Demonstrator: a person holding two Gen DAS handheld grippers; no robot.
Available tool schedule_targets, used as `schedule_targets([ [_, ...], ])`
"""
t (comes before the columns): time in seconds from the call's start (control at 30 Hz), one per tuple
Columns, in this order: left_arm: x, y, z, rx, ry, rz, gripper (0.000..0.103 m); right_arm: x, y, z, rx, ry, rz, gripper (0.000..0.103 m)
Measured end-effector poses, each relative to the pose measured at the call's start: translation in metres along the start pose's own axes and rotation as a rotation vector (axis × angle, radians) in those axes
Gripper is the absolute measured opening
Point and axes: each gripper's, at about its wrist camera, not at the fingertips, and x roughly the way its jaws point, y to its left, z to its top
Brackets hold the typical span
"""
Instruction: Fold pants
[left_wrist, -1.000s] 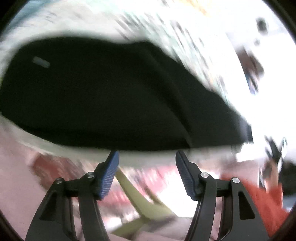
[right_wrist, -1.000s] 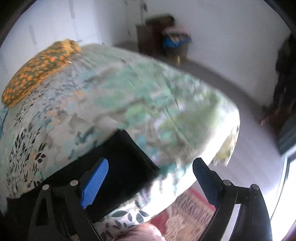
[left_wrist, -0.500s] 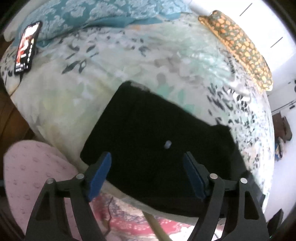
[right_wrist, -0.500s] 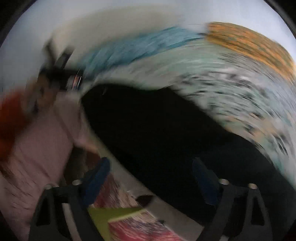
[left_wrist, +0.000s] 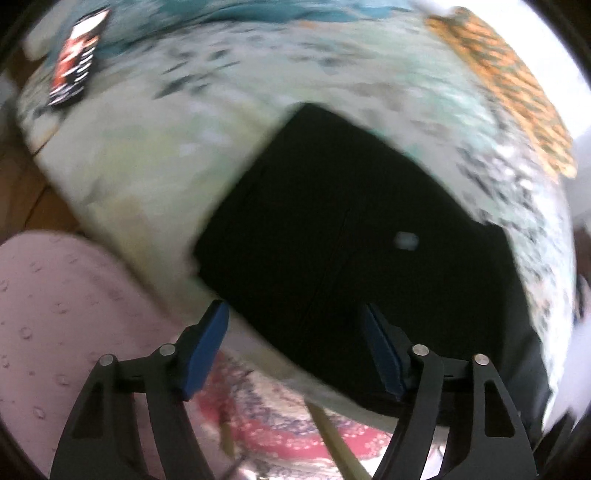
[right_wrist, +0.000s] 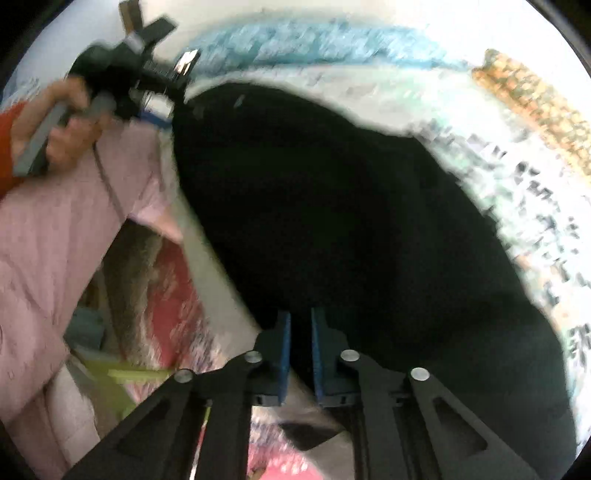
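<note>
Patterned bed (left_wrist: 229, 122) — one black pants (left_wrist: 351, 229), one phone (left_wrist: 75, 70).

light: bright daylight, blown-out white at right edge of left view
blur: motion smear in both views, worst on bedspread (left_wrist: 155, 155) print
pants (left_wrist: 354, 236): crushed black, no fold detail
edges: fisheye curvature, dark vignette corners

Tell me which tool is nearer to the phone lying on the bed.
Left. The left tool hangs open by the near edge of the black pants, on the phone's side. The right tool is nearly closed at the pants' other end.
</note>
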Motion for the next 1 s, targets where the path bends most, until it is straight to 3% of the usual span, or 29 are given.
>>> schedule_targets([
  [0.03, 0.000, 0.010, 0.002, -0.047, 0.004, -0.005, 0.057, 0.000, 0.005, -0.004, -0.010, 0.001, 0.020, 0.010],
  [0.07, -0.002, 0.014, 0.003, -0.063, -0.002, -0.007, 0.055, -0.002, 0.007, -0.007, -0.003, 0.009, 0.056, 0.010],
  [0.13, -0.014, 0.013, 0.001, -0.059, -0.047, -0.007, 0.057, -0.007, 0.012, -0.013, 0.002, 0.020, 0.071, 0.011],
  [0.17, -0.019, 0.009, 0.000, -0.040, -0.073, 0.003, 0.066, -0.009, 0.014, -0.013, -0.003, 0.015, 0.058, 0.021],
  [0.2, -0.026, 0.001, -0.003, -0.008, -0.109, 0.014, 0.070, -0.014, 0.013, -0.015, 0.001, -0.001, 0.055, 0.039],
  [0.27, -0.038, -0.022, -0.007, 0.080, -0.180, 0.000, 0.083, -0.034, 0.004, -0.015, 0.058, -0.089, 0.062, 0.054],
  [0.37, -0.040, -0.060, -0.009, 0.214, -0.197, -0.055, 0.084, -0.055, -0.024, -0.013, 0.191, -0.189, 0.007, 0.059],
  [0.47, -0.029, -0.107, -0.014, 0.365, -0.210, -0.089, 0.085, -0.059, -0.069, -0.017, 0.375, -0.217, -0.132, 0.066],
  [0.57, 0.011, -0.153, -0.025, 0.560, -0.159, -0.025, 0.083, -0.046, -0.094, -0.025, 0.469, -0.174, -0.181, 0.066],
  [0.67, 0.045, -0.152, -0.051, 0.686, -0.036, 0.161, 0.078, -0.022, -0.093, -0.037, 0.500, -0.047, -0.175, 0.066],
  [0.73, 0.031, -0.139, -0.065, 0.704, -0.034, 0.194, 0.078, -0.020, -0.081, -0.043, 0.468, -0.038, -0.182, 0.073],
  [0.77, 0.027, -0.135, -0.068, 0.694, -0.017, 0.201, 0.079, -0.021, -0.074, -0.045, 0.441, -0.041, -0.181, 0.082],
  [0.8, 0.022, -0.125, -0.070, 0.660, -0.001, 0.201, 0.081, -0.020, -0.068, -0.047, 0.427, -0.027, -0.177, 0.085],
  [0.9, 0.017, -0.110, -0.064, 0.551, 0.033, 0.168, 0.084, -0.020, -0.071, -0.049, 0.451, -0.032, -0.163, 0.088],
  [1.0, 0.000, -0.113, -0.063, 0.522, -0.011, 0.133, 0.082, -0.020, -0.075, -0.048, 0.475, -0.039, -0.141, 0.089],
])
